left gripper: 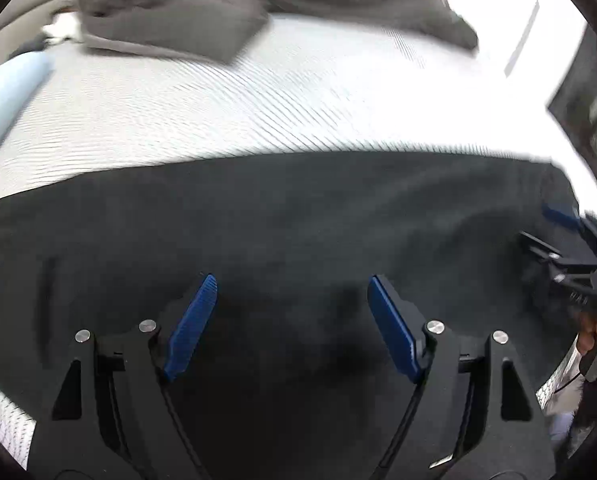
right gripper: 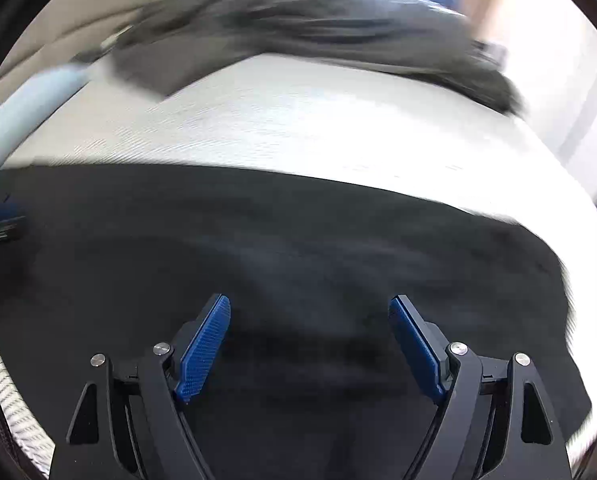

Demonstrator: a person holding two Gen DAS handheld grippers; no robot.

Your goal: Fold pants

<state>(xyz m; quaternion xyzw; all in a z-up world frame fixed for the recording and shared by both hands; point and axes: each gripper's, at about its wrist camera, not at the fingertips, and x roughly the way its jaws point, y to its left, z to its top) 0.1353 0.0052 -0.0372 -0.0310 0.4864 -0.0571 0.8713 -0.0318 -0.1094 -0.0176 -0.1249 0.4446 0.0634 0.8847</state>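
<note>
While blue pads (left gripper: 194, 328) of the left gripper (left gripper: 292, 284) stand spread and empty, black pants (left gripper: 298, 216) lie flat beneath on a white ribbed bedcover (left gripper: 218, 112). Only this view catches, at 3 o'clock, a hand (left gripper: 596, 334). The right gripper (right gripper: 310, 304), likewise released, hovers over the pants (right gripper: 258, 240); grey clothes (right gripper: 298, 28) heap at 12 o'clock. No writing is legible.

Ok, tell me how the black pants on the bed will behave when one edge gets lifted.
The black pants lie flat with soft ripples, so they will probably droop and sag. The fabric looks fuzzy and matte, so it will likely grip rather than slide on the ribbed white bed cover.
</note>
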